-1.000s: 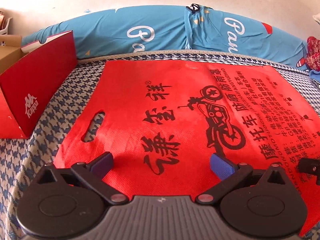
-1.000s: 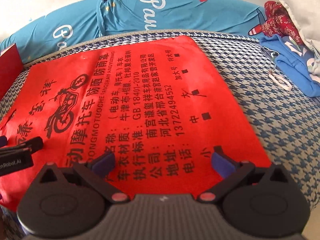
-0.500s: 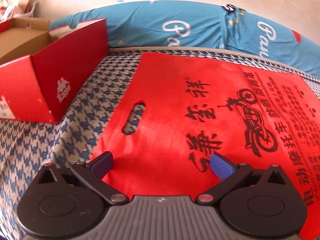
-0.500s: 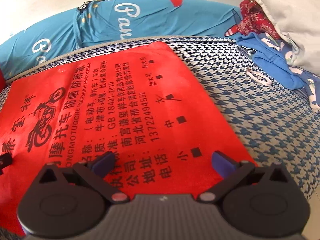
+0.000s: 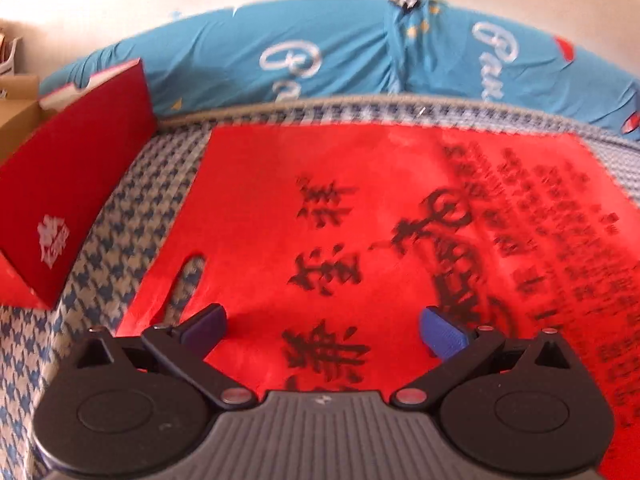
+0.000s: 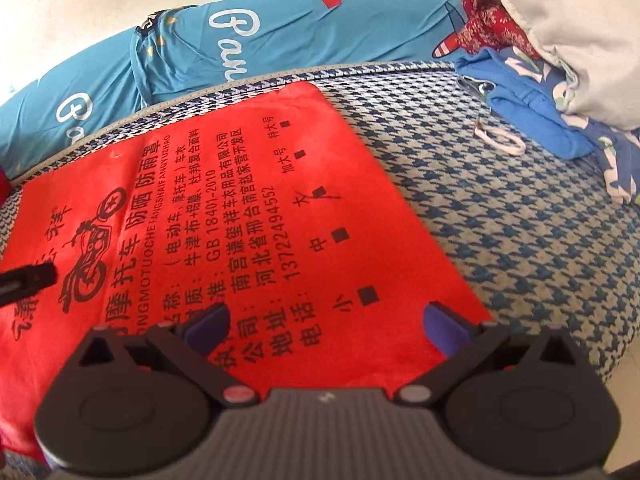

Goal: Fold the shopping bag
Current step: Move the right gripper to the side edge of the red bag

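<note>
The left hand-held gripper (image 5: 322, 330) is built from a ribbed grey central body flanked by two round black housings. Black linkage arms are joined to it by silver rivets and tipped with blue fingers (image 5: 443, 336). The right hand-held gripper (image 6: 326, 326) is made identically, with blue pads (image 6: 446, 326).

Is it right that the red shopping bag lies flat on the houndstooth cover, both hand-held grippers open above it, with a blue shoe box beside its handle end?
Not quite: the shoe box is red, not blue, as the left wrist view shows. The rest holds: the red shopping bag lies flat on the houndstooth cover, with the left hand-held gripper and right hand-held gripper open above it.
</note>
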Available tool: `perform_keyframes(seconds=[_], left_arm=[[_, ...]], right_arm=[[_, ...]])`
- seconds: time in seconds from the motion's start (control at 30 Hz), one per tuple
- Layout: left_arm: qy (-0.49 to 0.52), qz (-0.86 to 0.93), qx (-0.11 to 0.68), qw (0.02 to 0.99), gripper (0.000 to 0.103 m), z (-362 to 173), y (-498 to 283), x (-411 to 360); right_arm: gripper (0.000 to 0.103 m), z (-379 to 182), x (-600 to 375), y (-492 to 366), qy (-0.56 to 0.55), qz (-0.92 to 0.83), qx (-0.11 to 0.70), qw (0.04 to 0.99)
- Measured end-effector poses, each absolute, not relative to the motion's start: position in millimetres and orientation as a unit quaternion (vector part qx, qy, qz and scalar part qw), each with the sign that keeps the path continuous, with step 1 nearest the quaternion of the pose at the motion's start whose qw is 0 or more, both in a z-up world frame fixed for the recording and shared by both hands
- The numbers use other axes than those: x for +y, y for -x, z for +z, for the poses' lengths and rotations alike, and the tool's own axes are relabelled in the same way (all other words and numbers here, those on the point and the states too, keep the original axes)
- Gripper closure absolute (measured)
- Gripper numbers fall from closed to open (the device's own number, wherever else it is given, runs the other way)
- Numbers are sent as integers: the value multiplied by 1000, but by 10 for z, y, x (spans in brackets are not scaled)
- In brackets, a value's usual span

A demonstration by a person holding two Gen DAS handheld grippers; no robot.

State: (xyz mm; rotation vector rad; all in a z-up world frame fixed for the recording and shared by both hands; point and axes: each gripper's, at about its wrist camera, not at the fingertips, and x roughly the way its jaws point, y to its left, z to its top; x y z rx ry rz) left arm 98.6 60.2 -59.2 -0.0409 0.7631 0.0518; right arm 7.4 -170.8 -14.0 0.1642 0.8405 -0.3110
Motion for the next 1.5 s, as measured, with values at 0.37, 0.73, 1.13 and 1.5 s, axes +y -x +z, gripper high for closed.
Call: perform_keyframes(seconds=[0.37, 0.73, 1.13, 1.5], left_arm=[[4, 96, 363, 927, 0, -602, -867, 916], [9, 124, 382, 916, 0, -551, -606, 1161], [50, 11, 365, 930, 0, -352, -388, 978], [-31, 90, 309, 946, 0, -199, -305, 841]], right_arm=[[0, -62, -1882, 189, -62, -152, 413, 896], [0, 5, -2071, 416, -97, -163, 409, 892], [0, 33, -2126, 686, -139, -149, 415, 886], [0, -78, -2209, 692, -221, -127, 410, 876]])
